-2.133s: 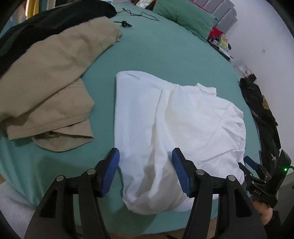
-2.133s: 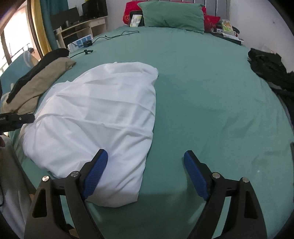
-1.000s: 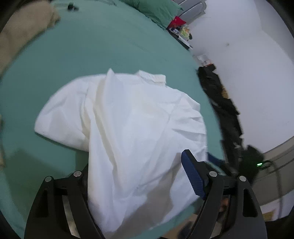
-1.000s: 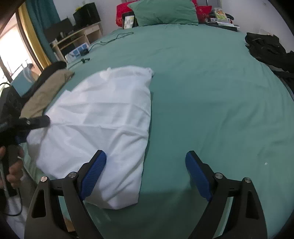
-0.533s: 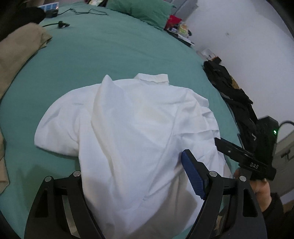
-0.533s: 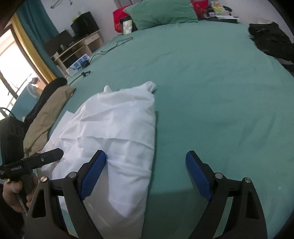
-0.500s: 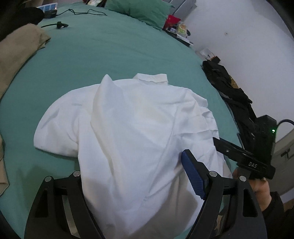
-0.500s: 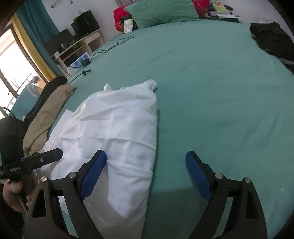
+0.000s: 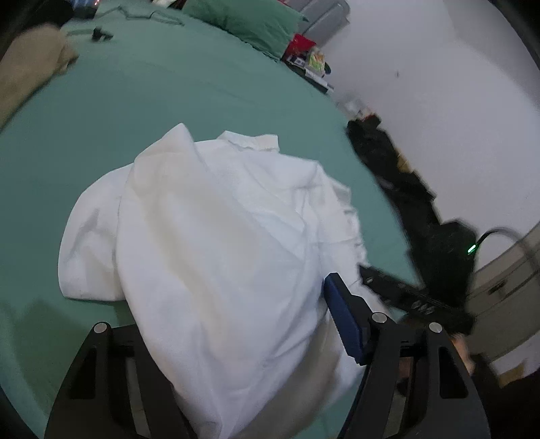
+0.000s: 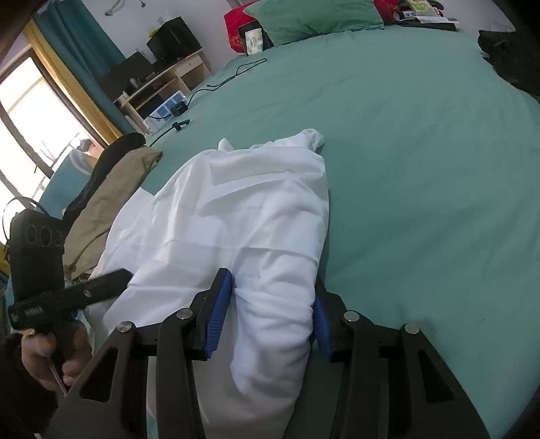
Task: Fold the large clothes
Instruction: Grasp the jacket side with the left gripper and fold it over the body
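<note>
The right tool (image 10: 270, 310) has its two blue-padded fingers (image 10: 219, 304) pressed in on a thick roll of the crumpled white cotton shirt (image 10: 243, 216), squeezing the near hem between them. The left tool (image 9: 236, 337) has the same shirt draped over its near side: one blue pad (image 9: 342, 319) shows at its right, the other is buried under cloth, so I cannot tell whether it is clamped or loose.

The shirt lies on the teal-green sheeted bed (image 10: 422, 152), bunched at the near edge under both tools. Its long axis runs straight away from the tools, hem close, collar (image 9: 251, 140) at the far end. A short sleeve (image 9: 86, 250) spills out to the left of the left tool.

Left of the right tool sit two more garments, a tan folded one (image 10: 108, 199) with a black one (image 10: 118, 148) behind it. Beyond them a black cable (image 10: 236, 74) trails across the sheet. Far ahead of the right tool rests one green pillow (image 10: 314, 15), a red cushion (image 10: 238, 20) beside it. At the right of the left tool a heap of black clothing (image 9: 395, 165) hangs at the bed's edge below a white wall (image 9: 438, 84). A wooden desk (image 10: 168, 84), teal curtain (image 10: 87, 37) and bright window (image 10: 30, 114) fill the far left corner.
</note>
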`<state>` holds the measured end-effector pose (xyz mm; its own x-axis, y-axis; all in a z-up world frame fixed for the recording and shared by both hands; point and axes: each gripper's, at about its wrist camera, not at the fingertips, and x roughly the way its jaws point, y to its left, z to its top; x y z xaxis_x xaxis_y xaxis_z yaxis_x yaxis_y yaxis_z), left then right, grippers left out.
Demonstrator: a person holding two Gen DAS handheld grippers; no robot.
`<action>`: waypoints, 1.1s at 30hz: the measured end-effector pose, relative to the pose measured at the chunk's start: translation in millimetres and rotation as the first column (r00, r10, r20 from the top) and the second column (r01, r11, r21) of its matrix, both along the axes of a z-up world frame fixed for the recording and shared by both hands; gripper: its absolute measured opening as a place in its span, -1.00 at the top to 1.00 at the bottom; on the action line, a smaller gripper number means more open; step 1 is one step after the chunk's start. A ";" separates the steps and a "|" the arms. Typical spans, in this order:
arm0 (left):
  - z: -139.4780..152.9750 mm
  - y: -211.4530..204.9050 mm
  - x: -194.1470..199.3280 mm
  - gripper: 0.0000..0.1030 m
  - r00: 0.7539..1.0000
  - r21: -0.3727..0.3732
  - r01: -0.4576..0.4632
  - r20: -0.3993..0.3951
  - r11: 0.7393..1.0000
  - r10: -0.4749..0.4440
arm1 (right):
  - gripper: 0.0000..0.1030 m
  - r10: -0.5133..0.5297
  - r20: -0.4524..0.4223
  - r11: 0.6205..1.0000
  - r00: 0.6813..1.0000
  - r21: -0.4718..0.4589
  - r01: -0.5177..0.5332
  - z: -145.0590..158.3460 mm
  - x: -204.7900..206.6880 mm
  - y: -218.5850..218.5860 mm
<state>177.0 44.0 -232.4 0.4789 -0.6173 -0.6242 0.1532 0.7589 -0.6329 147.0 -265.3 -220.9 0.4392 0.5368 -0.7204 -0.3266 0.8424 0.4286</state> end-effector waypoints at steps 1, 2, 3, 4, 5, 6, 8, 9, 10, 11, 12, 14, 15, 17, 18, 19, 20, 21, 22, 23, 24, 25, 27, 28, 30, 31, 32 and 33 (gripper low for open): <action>-1.6 2.9 -0.4 -0.41 1.000 -0.018 -0.014 -0.010 1.000 0.014 | 0.12 -0.002 0.002 1.000 1.000 -0.002 0.002 -0.1 0.1 0.4; -3.3 2.5 -0.7 -0.41 1.000 -0.014 -0.019 -0.012 1.000 0.018 | 0.02 -0.008 0.002 1.000 1.000 0.007 0.008 -0.9 0.3 0.9; -4.0 -1.3 -1.3 -0.41 1.000 0.012 -0.012 -0.002 1.000 0.012 | -0.04 -0.013 0.001 1.000 1.000 0.016 0.013 -1.9 0.5 0.8; -3.8 -5.4 -3.1 -0.41 1.000 0.049 -0.001 0.015 0.999 0.000 | -0.11 -0.019 0.000 0.999 1.000 0.034 0.019 -3.7 0.8 2.1; -3.7 -9.7 -4.6 -0.41 0.999 0.083 0.006 0.031 0.996 -0.008 | -0.12 -0.020 0.002 0.999 1.000 0.036 0.019 -3.7 1.7 2.8; -4.2 -11.8 -5.8 -0.41 0.999 0.099 0.007 0.038 0.995 -0.011 | -0.12 -0.024 0.005 0.999 1.000 0.033 0.024 -3.4 2.1 4.2; -4.4 -14.6 -6.3 -0.41 0.999 0.109 -0.001 0.046 0.994 -0.004 | -0.13 -0.036 -0.008 0.998 0.999 0.057 0.036 -4.4 2.9 2.7; -4.7 -14.3 -6.1 -0.41 0.999 0.109 -0.004 0.046 0.994 -0.001 | -0.13 -0.039 -0.018 0.996 0.999 0.077 0.040 -5.2 2.6 -1.0; -5.1 -14.2 -6.1 -0.41 0.999 0.115 -0.010 0.045 0.993 0.005 | -0.13 -0.040 -0.026 0.995 0.999 0.089 0.042 -5.6 3.0 -2.6; -5.2 -14.7 -5.4 -0.35 0.999 0.119 -0.017 0.044 0.993 0.012 | -0.12 -0.042 -0.032 0.995 0.999 0.094 0.044 -5.5 3.4 -2.5; -5.3 -16.0 -5.4 -0.32 0.999 0.134 -0.023 0.045 0.991 0.017 | -0.10 -0.048 -0.036 0.994 0.998 0.097 0.051 -5.4 2.9 -1.6; -4.7 -20.3 -5.5 -0.17 0.999 0.177 -0.031 0.049 0.984 0.022 | 0.02 -0.057 -0.041 0.993 0.998 0.102 0.061 -5.6 0.3 2.1; -3.4 -22.0 -5.3 -0.11 0.998 0.189 -0.032 0.051 0.981 0.022 | 0.06 -0.065 -0.041 0.992 0.997 0.106 0.069 -5.6 -0.5 3.3; -0.7 -23.9 -5.9 0.20 0.999 0.201 -0.036 0.047 0.979 0.027 | 0.26 -0.082 -0.045 0.989 0.996 0.121 0.087 -6.4 -4.3 5.1; 0.9 -24.4 -6.2 0.26 0.998 0.201 -0.043 0.047 0.979 0.034 | 0.35 -0.082 -0.048 0.988 0.995 0.130 0.088 -6.2 -6.3 6.0; 2.3 -24.5 -6.5 0.34 0.998 0.202 -0.045 0.047 0.978 0.036 | 0.43 -0.082 -0.051 0.987 0.995 0.136 0.088 -5.6 -6.6 6.1; 3.8 -24.6 -7.5 0.39 0.998 0.204 -0.048 0.048 0.978 0.039 | 0.49 -0.080 -0.055 0.986 0.995 0.141 0.087 -4.9 -6.0 6.8; 6.1 -25.3 -8.9 0.41 0.998 0.208 -0.054 0.051 0.977 0.045 | 0.51 -0.073 -0.061 0.986 0.995 0.147 0.081 -3.6 -5.8 6.3; 8.0 -25.5 -10.0 0.44 0.997 0.206 -0.061 0.052 0.977 0.051 | 0.54 -0.066 -0.064 0.986 0.996 0.152 0.075 -1.5 -5.6 5.3; 9.6 -24.9 -11.2 0.46 0.997 0.198 -0.069 0.052 0.978 0.060 | 0.57 -0.062 -0.065 0.985 0.996 0.154 0.072 0.5 -4.8 5.7; 10.4 -23.2 -13.4 0.47 0.996 0.191 -0.078 0.050 0.978 0.070 | 0.58 -0.060 -0.060 0.986 0.996 0.149 0.068 3.0 -5.1 7.0; 12.2 -21.8 -16.0 0.49 0.995 0.183 -0.094 0.049 0.979 0.087 | 0.61 -0.058 -0.050 0.988 0.997 0.141 0.064 6.1 -6.9 7.7; 16.1 -17.6 -23.9 0.53 0.992 0.175 -0.120 0.057 0.977 0.111 | 0.62 -0.052 -0.020 0.991 0.998 0.120 0.054 13.9 -11.7 10.3; 17.7 -17.1 -26.8 0.54 0.992 0.181 -0.124 0.059 0.976 0.115 | 0.62 -0.051 -0.009 0.992 0.999 0.112 0.051 17.8 -14.7 11.4; 20.6 -17.9 -32.2 0.58 0.992 0.197 -0.123 0.052 0.973 0.115 | 0.62 -0.048 -0.003 0.993 0.999 0.107 0.048 20.3 -17.8 12.0; 21.9 -19.5 -34.8 0.61 0.992 0.218 -0.125 0.046 0.968 0.118 | 0.62 -0.049 -0.001 0.994 0.999 0.102 0.049 20.9 -20.4 11.2; 23.8 -23.2 -35.5 0.62 0.992 0.230 -0.126 0.042 0.965 0.119 | 0.62 -0.049 0.001 0.994 0.999 0.099 0.049 21.2 -21.8 10.9; 25.8 -25.6 -37.6 0.62 0.993 0.246 -0.120 0.036 0.962 0.115 | 0.62 -0.047 0.003 0.994 0.999 0.096 0.046 22.0 -24.5 10.7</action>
